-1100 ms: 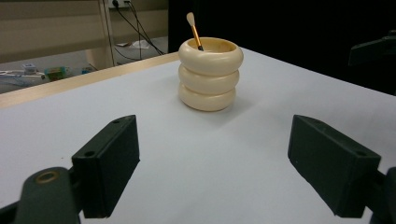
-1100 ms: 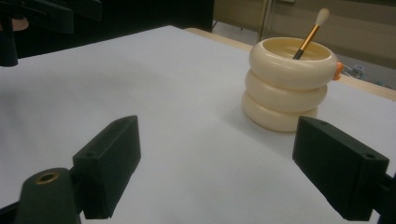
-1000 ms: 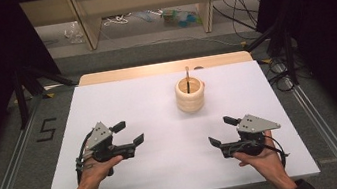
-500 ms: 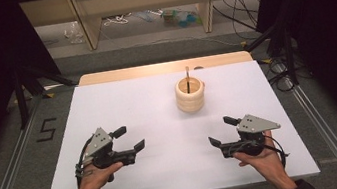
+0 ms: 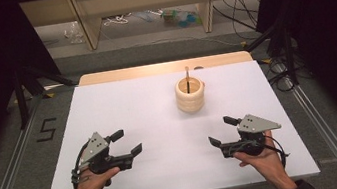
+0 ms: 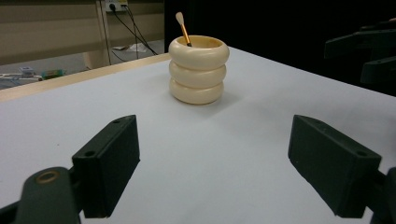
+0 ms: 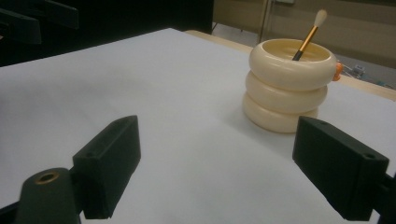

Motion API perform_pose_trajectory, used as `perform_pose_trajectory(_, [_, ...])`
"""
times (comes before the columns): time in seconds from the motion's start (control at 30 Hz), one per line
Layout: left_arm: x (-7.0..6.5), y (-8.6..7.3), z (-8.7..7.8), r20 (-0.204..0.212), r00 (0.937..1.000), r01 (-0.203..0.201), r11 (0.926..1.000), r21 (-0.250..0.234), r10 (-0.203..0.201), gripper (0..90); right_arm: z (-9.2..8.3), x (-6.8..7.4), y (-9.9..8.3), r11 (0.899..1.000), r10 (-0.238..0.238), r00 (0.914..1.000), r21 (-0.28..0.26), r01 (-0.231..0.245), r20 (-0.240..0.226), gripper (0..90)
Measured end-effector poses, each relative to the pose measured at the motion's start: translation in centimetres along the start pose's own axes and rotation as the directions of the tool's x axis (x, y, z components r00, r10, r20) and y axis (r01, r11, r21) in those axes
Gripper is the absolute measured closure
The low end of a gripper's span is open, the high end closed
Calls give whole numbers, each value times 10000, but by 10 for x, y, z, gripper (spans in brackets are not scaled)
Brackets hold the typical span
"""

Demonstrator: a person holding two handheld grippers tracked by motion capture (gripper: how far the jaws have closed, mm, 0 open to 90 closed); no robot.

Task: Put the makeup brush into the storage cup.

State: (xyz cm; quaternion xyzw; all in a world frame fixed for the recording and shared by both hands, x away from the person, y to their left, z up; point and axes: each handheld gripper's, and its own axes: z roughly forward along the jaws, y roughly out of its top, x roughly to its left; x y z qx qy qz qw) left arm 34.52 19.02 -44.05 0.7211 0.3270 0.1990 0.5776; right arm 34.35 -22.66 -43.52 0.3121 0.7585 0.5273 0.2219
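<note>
Cream ribbed holder (image 5: 190, 95) stands upright mid-table toward the far edge with a thin brush (image 5: 187, 77) leaning inside; left gripper (image 5: 124, 143) and right gripper (image 5: 222, 130) both wide open, empty, well short; brush looks light, stiff, slim; pinch its exposed upper handle.

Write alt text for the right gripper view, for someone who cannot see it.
A cream holder shaped like three stacked rings stands on a white table, with a small brush leaning inside it, tuft up. In the foreground the right gripper has its two black jaws wide apart and empty, pointed toward the holder from a short way off.
</note>
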Motion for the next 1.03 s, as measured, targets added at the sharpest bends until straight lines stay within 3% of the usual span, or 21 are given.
perform_pose_trajectory(0.07, [1,0,-2,-46,9998,-200,9998,7,200,165,0,0,0,10000,-4,10000,-4,4,0,160])
perform_pose_trajectory(0.23, [1,-1,-5,-105,9998,182,9997,-147,-184,165,0,0,0,10000,-36,10000,71,37,-44,160])
perform_pose_trajectory(0.5, [3,-4,-7,-284,9996,-57,10000,-81,55,165,0,1,0,10000,-36,10000,15,36,-60,160])
perform_pose_trajectory(0.53, [2,-4,-6,-264,9994,204,9996,-198,-209,164,0,1,0,10000,-30,10000,16,30,-76,160])
perform_pose_trajectory(0.8, [3,-4,-7,-245,9997,-52,9999,-129,49,164,0,0,0,9999,-43,9999,100,44,-106,160])
perform_pose_trajectory(1.03, [3,-5,-6,-322,9994,103,9999,-101,-106,163,0,0,0,9999,-30,9999,112,31,-122,160])
